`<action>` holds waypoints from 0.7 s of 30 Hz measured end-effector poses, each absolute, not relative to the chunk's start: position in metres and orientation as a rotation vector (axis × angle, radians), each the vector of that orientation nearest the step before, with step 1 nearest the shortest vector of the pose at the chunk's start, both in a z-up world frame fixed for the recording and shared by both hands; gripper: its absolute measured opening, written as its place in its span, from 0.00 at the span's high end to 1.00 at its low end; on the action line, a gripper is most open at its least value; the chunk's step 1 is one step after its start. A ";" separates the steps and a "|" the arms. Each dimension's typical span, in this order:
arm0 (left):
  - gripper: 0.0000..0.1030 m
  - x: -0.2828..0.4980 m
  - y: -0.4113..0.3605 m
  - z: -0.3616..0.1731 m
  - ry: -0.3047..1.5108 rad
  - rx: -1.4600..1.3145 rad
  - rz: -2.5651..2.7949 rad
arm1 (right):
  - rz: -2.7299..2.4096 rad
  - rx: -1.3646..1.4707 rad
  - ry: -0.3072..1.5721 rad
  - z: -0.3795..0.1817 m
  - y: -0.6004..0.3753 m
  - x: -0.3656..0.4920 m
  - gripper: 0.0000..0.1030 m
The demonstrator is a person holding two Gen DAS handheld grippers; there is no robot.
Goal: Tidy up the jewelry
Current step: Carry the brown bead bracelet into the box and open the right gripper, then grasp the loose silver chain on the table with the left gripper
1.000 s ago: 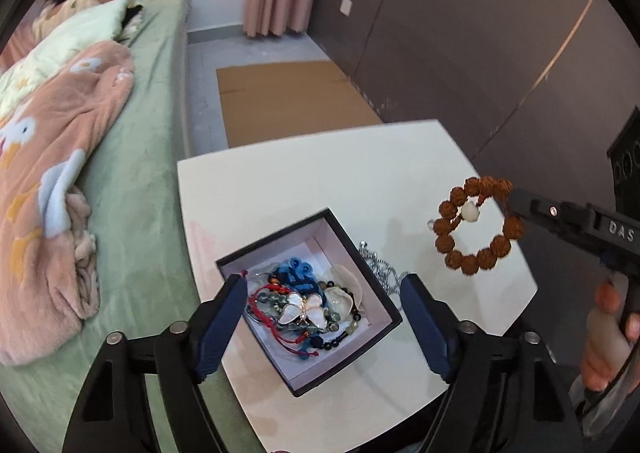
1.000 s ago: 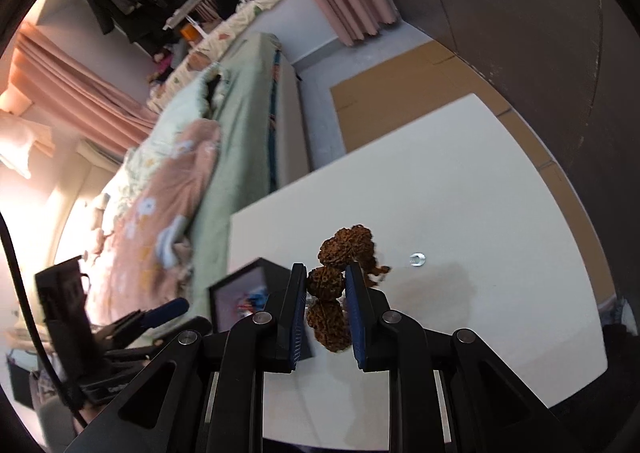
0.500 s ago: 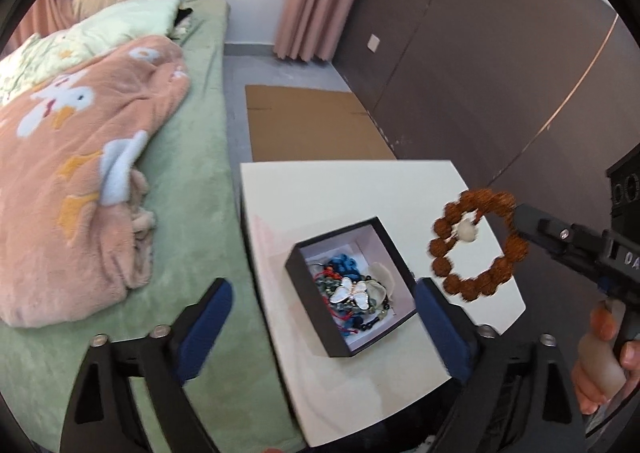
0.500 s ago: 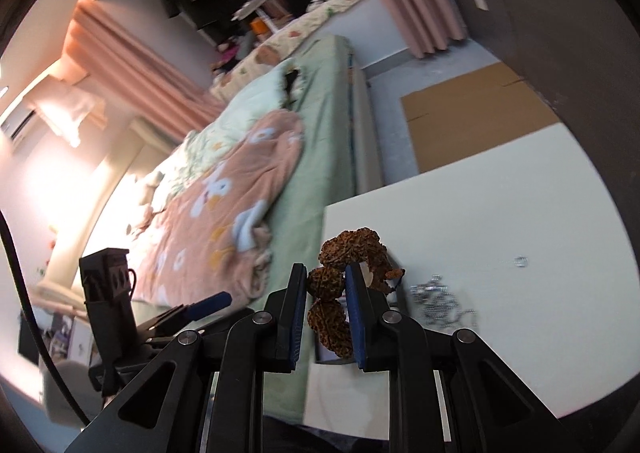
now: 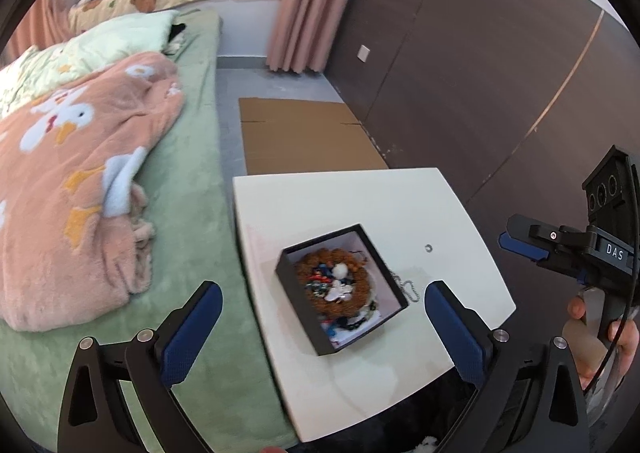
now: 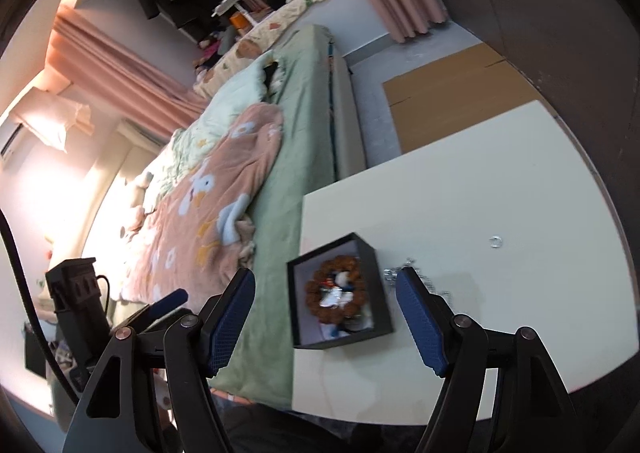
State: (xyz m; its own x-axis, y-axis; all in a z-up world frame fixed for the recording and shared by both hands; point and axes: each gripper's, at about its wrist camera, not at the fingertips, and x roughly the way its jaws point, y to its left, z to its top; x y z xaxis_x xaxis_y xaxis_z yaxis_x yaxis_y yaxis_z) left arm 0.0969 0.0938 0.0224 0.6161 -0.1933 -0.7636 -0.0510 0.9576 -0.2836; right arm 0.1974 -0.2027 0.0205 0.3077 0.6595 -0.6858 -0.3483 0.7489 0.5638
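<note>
1. Since the brown bead bracelet already lies inside the black box, resting as a ring on top of the other pieces, the step in hand looks like going for what is left on the white table
2. The left gripper hangs above the box with its fingers spread wide and nothing between them; the right gripper is likewise spread and empty
3. To do it well, I would take the silver chain just beside the box's right wall first, coming down low so one finger slides under a bunched part, then close gently; a chain slips out easily
4. The small ring sits apart on the table and is thin, so it likely needs a flat, careful pinch
5. Count: one box, one brown bracelet, one loose chain, one loose ring, two grippers; the tangled pieces under the bracelet are too jumbled to count
</note>
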 end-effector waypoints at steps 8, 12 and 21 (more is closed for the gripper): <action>0.02 0.121 0.050 0.018 0.941 -0.208 -0.116 | 0.642 0.324 1.069 0.016 -0.239 0.205 0.29; 0.02 0.136 0.028 0.015 0.958 -0.151 -0.127 | 0.620 0.344 1.078 0.004 -0.257 0.215 0.29; 0.23 0.171 -0.021 -0.005 1.046 0.014 -0.168 | 0.543 0.361 1.114 -0.015 -0.289 0.237 0.29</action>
State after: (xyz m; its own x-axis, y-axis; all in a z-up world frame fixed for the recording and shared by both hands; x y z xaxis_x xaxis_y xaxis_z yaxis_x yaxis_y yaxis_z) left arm 0.1715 -0.0205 -0.0048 0.4890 -0.1313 -0.8623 0.1449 0.9871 -0.0681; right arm 0.2375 -0.2889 -0.0153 0.3334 0.5789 -0.7441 -0.2291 0.8154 0.5316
